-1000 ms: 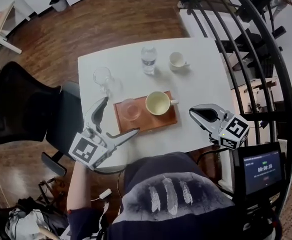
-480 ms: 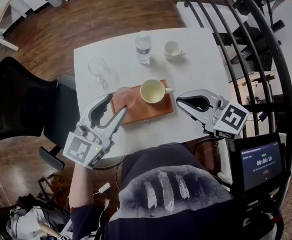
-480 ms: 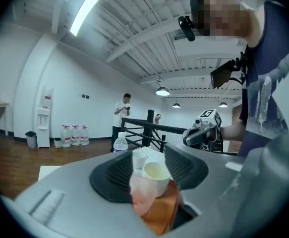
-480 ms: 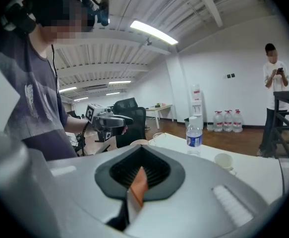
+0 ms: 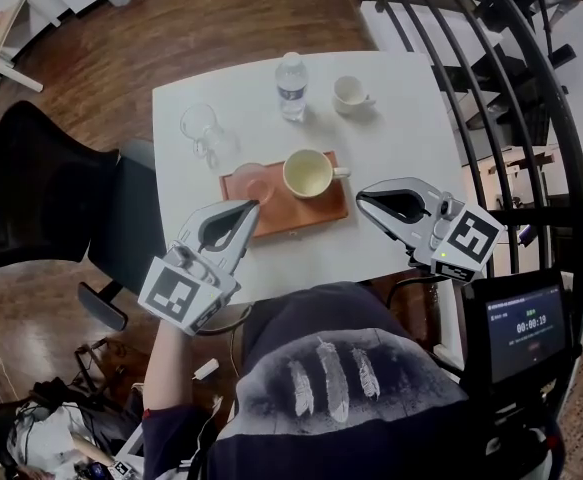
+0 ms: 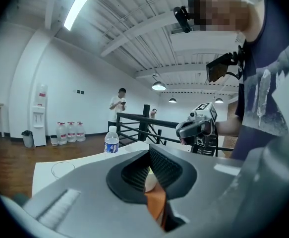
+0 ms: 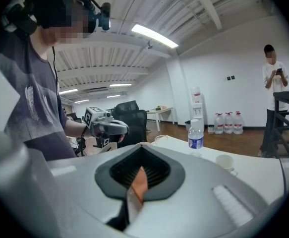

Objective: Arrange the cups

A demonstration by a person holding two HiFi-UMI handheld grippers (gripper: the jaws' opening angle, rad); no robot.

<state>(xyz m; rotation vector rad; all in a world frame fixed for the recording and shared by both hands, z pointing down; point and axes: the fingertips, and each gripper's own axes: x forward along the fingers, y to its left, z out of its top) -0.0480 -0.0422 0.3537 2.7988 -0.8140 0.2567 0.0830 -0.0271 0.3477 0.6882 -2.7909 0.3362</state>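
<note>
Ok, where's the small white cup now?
In the head view, the small white cup sits far back on the table, just right of the water bottle, beyond the tray.

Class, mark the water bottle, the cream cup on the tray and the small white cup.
water bottle (image 5: 291, 90): head view, on its label.
cream cup (image 5: 308, 174): head view, inside its bowl.
small white cup (image 5: 349, 92): head view, inside its bowl.

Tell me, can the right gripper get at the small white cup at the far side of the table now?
Probably yes. The small white cup stands alone on bare table, and nothing lies between it and the right gripper. That gripper's fingers are shut, so they must open first.
</note>
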